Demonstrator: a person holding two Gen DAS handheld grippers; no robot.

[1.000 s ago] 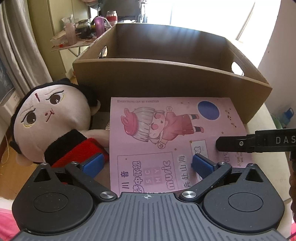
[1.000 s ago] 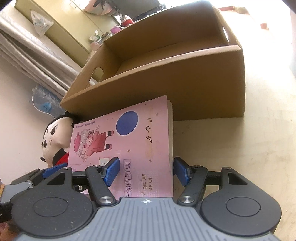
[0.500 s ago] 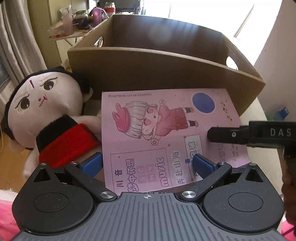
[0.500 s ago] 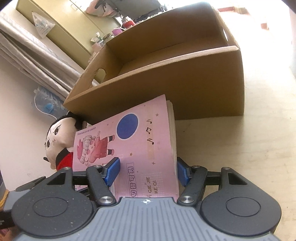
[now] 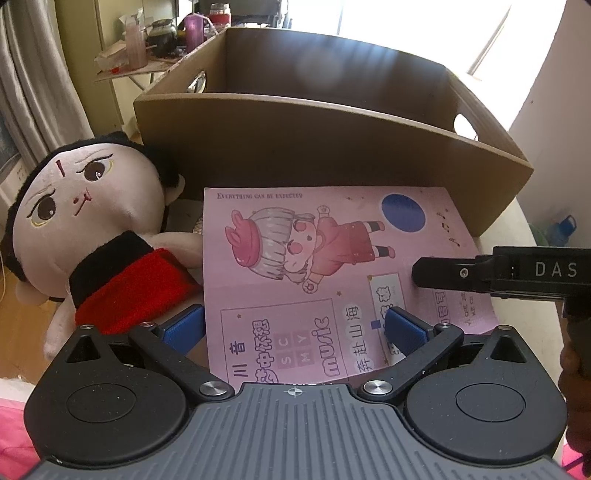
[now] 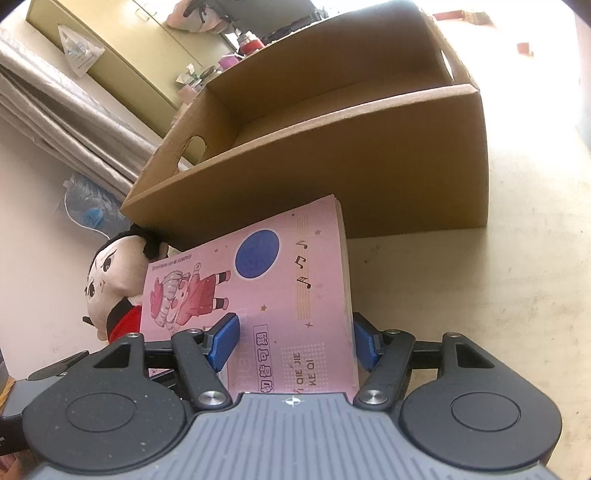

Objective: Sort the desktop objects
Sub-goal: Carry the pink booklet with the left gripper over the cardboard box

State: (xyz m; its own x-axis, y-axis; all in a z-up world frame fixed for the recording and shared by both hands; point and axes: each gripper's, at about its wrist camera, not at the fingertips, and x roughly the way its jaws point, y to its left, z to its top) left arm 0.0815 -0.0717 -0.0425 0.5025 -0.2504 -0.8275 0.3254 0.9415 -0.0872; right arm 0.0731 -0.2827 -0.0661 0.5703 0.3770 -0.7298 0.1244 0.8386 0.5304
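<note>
- One pink notebook (image 5: 317, 266), cartoon-girl cover, lifted at an angle just in front of the near wall of the cardboard box (image 5: 332, 147), its far edge close to that wall.
- Your right gripper (image 6: 293, 345) straddles the notebook's near right corner: one blue pad sits on the cover, the other at the page edge. Whether the pads actually press, I can't tell.
- Your left gripper (image 5: 293, 328) has its blue pads apart, the right one over the cover, the left one off the notebook's left edge next to the doll's red top. Contact not readable, so can't tell if it grips.
- One plush doll (image 5: 85, 229), black hair, red top, lies left of the notebook with its head against the box corner.
- One box, open top, with oval handle cutouts in its end walls; what shows of the inside is bare.
- Left-wrist view only: the full cover print, your right gripper's black finger crossing the notebook's right edge, a side table with jars (image 5: 162, 33) behind the box, a grey curtain (image 5: 33, 74).
- Right-wrist view only: the notebook's page-edge thickness (image 6: 347, 295), the bare pale tabletop (image 6: 480, 295) right of it, a yellow-green cabinet (image 6: 122, 55).
</note>
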